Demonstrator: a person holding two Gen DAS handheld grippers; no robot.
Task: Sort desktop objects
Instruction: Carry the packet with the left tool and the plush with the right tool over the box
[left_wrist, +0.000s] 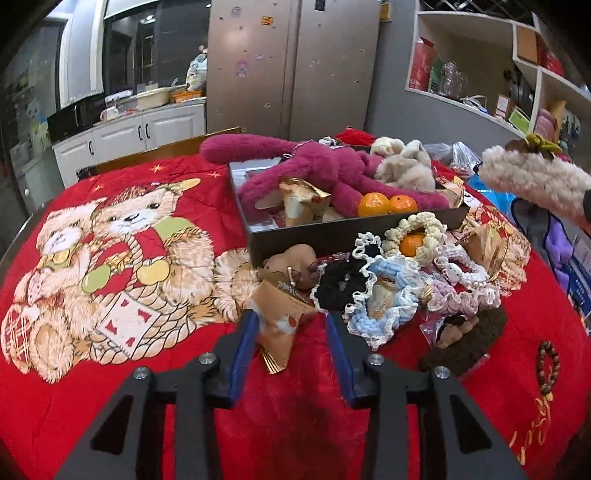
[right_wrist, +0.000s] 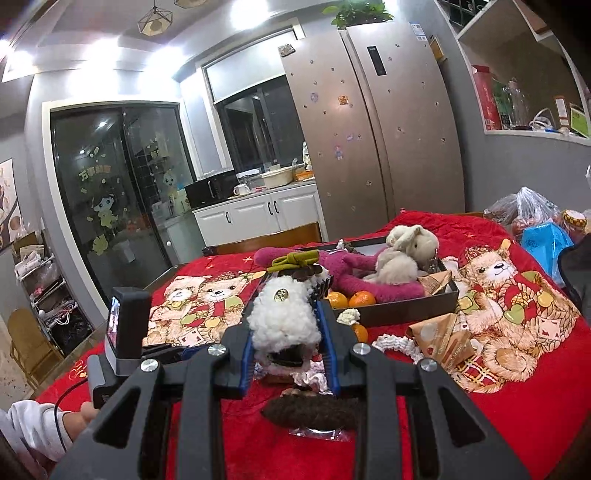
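Observation:
My left gripper (left_wrist: 291, 332) is open low over the red blanket. A tan snack packet (left_wrist: 277, 321) lies between its blue pads; the left pad is against it and the right pad stands clear. My right gripper (right_wrist: 290, 314) is shut on a white fluffy hair clip (right_wrist: 284, 317) with an olive bow, held in the air; the same clip (left_wrist: 535, 181) shows at the right edge of the left wrist view. A black box (left_wrist: 325, 240) holds a pink plush (left_wrist: 332, 170), a beige rabbit (left_wrist: 402, 166), two oranges (left_wrist: 388, 205) and a packet.
A heap of scrunchies lies in front of the box: black (left_wrist: 336, 284), blue (left_wrist: 384, 299), cream around an orange (left_wrist: 413, 236), pink (left_wrist: 461, 291), brown fluffy (left_wrist: 465, 343). A bead bracelet (left_wrist: 550, 358) lies at right. A hand (right_wrist: 74, 417) in a white sleeve holds the left gripper.

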